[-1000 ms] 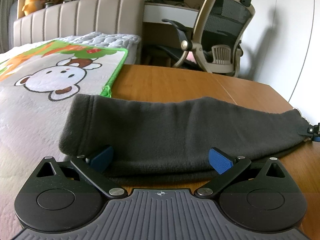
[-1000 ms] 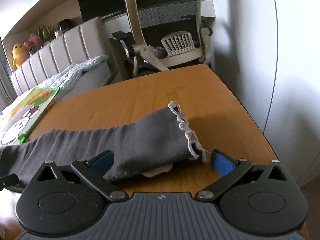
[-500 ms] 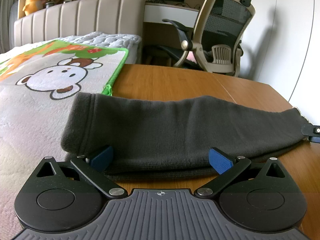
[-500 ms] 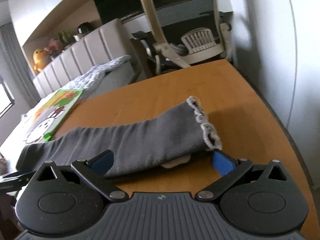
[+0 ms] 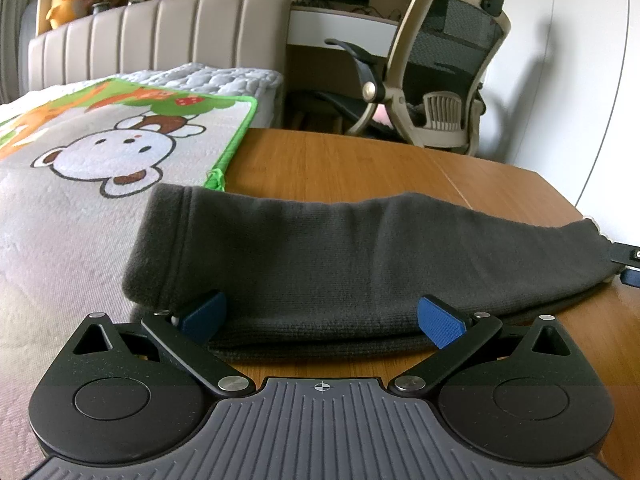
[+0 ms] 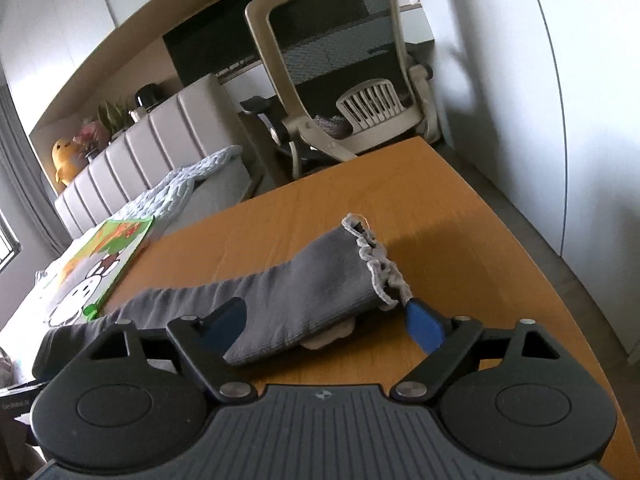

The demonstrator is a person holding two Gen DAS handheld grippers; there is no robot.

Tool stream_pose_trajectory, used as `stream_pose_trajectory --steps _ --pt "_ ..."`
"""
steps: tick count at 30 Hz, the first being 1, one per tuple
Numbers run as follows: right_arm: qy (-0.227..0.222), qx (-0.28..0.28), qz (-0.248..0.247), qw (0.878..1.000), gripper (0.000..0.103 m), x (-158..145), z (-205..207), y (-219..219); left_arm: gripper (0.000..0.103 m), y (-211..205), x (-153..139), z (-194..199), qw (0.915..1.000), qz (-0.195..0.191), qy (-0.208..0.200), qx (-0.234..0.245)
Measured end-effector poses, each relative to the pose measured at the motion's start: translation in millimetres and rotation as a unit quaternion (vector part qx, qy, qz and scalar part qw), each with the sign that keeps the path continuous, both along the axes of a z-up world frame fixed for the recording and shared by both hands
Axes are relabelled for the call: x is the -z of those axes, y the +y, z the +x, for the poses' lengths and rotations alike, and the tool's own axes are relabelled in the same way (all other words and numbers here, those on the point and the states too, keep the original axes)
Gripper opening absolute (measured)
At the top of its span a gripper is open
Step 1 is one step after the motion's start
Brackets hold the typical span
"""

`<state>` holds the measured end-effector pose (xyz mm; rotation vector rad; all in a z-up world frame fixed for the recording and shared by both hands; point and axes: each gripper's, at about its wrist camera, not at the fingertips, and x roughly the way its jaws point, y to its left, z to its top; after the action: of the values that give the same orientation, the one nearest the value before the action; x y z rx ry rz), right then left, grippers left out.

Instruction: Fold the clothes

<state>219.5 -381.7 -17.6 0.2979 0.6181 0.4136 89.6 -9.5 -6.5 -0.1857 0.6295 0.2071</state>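
A dark grey knitted garment (image 5: 340, 252) lies folded in a long strip across the wooden table (image 5: 340, 160). My left gripper (image 5: 322, 318) stands open at its near edge, blue pads either side of the fabric's left half. In the right wrist view the garment (image 6: 304, 280) ends in a pale frilled cuff (image 6: 380, 268). My right gripper (image 6: 324, 326) straddles that end, its jaws closing with the fabric between them and the right pad touching the cuff corner. A beige tag (image 6: 328, 334) peeks out underneath. A right fingertip (image 5: 628, 264) shows at the left view's edge.
A cartoon monkey mat (image 5: 100, 152) covers the table's left part under the garment's left end. Beyond it are a padded headboard (image 5: 160, 36) and a mesh office chair (image 5: 440, 72). The table's right edge (image 6: 560, 280) runs close to a white wall.
The right gripper has rolled and tilted, and its pads have come closer around the cuff end. The left gripper and the garment's left end have stayed put.
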Motion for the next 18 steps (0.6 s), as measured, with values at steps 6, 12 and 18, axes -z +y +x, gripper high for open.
stream_pose_trajectory --steps 6,12,18 --pt "-0.003 -0.011 -0.002 1.0 0.09 -0.3 -0.5 2.2 0.103 -0.3 0.0 0.2 1.0 0.001 0.0 -0.001" --pt "0.004 -0.012 0.006 1.0 0.101 1.4 0.8 0.2 0.103 -6.6 0.4 1.2 0.9998 0.016 0.004 -0.009" --pt "0.02 -0.002 -0.015 1.0 0.103 3.6 4.5 5.1 0.103 -15.4 0.9 3.4 0.9985 0.019 -0.002 -0.05"
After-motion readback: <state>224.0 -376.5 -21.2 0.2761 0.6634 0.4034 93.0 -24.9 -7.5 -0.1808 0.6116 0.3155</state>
